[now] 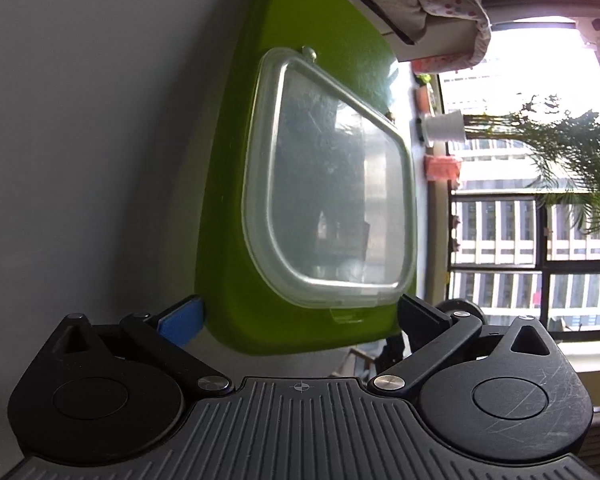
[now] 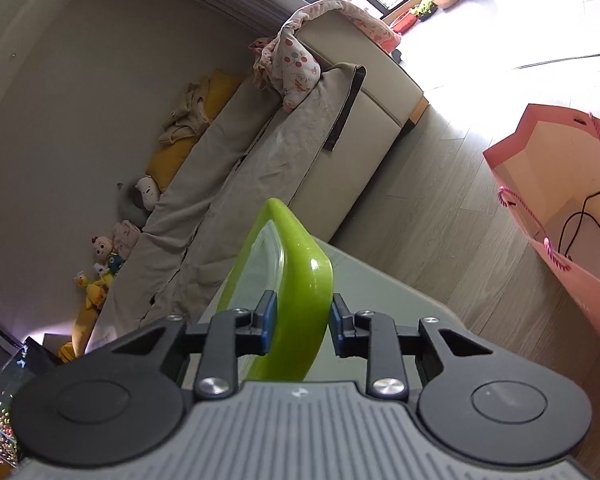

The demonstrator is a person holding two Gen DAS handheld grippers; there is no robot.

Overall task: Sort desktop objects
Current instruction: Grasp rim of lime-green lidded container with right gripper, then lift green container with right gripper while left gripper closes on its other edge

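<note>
A lime-green box with a clear plastic lid (image 1: 332,184) fills the middle of the left wrist view; its green body (image 1: 236,240) stands on edge against the pale table top (image 1: 80,140). My left gripper (image 1: 300,320) is open, its fingers wide on either side of the box's near end. In the right wrist view the same green box (image 2: 296,280) stands upright on its side on the table (image 2: 380,288). My right gripper (image 2: 300,326) is shut on the box's green wall, one blue pad (image 2: 269,320) on each face.
A beige sofa (image 2: 280,152) with cloths and toys lies beyond the table. A pink paper bag (image 2: 560,200) stands on the wooden floor at right. A window with plants (image 1: 540,160) and a white pot (image 1: 444,126) shows behind the box.
</note>
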